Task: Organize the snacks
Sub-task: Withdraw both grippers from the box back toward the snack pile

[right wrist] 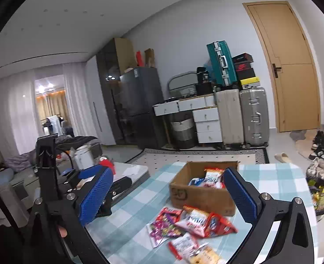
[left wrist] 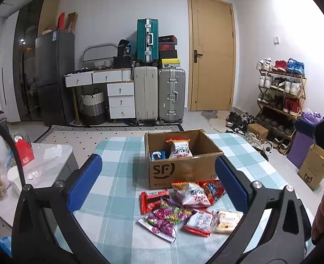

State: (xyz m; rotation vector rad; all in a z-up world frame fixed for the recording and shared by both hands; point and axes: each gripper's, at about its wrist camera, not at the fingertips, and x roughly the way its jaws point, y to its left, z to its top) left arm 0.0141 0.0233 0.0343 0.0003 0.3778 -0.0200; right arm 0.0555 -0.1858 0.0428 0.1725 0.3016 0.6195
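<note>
An open cardboard box [left wrist: 184,171] [right wrist: 203,198] marked SF stands on the check-cloth table [left wrist: 109,198]. Inside it are a white-and-red snack bag [left wrist: 179,148] and a blue packet [left wrist: 157,155]. In front of the box lies a loose pile of snack packets [left wrist: 190,206] [right wrist: 190,226]: red, white, pink and a biscuit pack. My left gripper [left wrist: 157,160] hovers open above the table, short of the pile, with nothing between its blue pads. My right gripper [right wrist: 168,172] is open too, back from the pile and box, and holds nothing.
A low white side table [left wrist: 52,160] with a red bag [left wrist: 24,151] stands left of the table. Suitcases [left wrist: 159,92] and a drawer desk line the far wall. A shoe rack [left wrist: 280,92] and cartons [left wrist: 313,171] crowd the floor on the right.
</note>
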